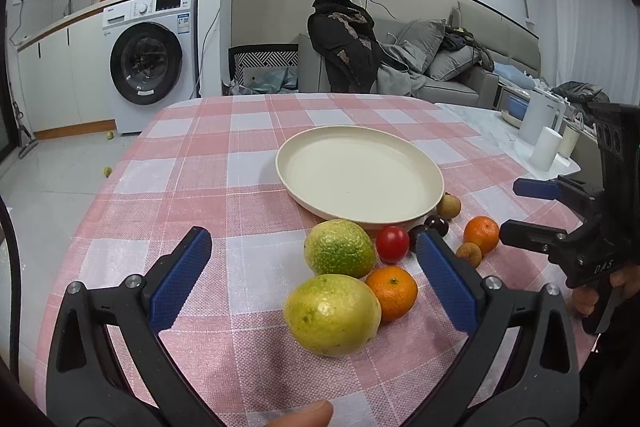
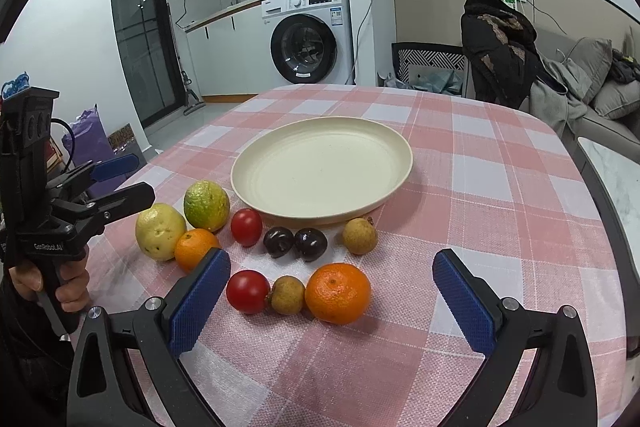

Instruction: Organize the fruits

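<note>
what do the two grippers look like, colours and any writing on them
Both are black plastic tools with two curved arms, silver bolts at the joints and blue textured pads on the fingers. The left gripper reads "GenRobot.AI" on its side in the right wrist view; the right gripper shows "DAS" in the left wrist view. Each has a pistol-style handle held by a bare hand, with a dark sleeve behind.

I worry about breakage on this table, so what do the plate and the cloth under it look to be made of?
The plate: cream, matte with faint specks and a thick rim, so probably plastic or a fibre composite, though matte ceramic is possible. The tablecloth: pink-and-white check with a visible coarse weave, so woven fabric.
</note>
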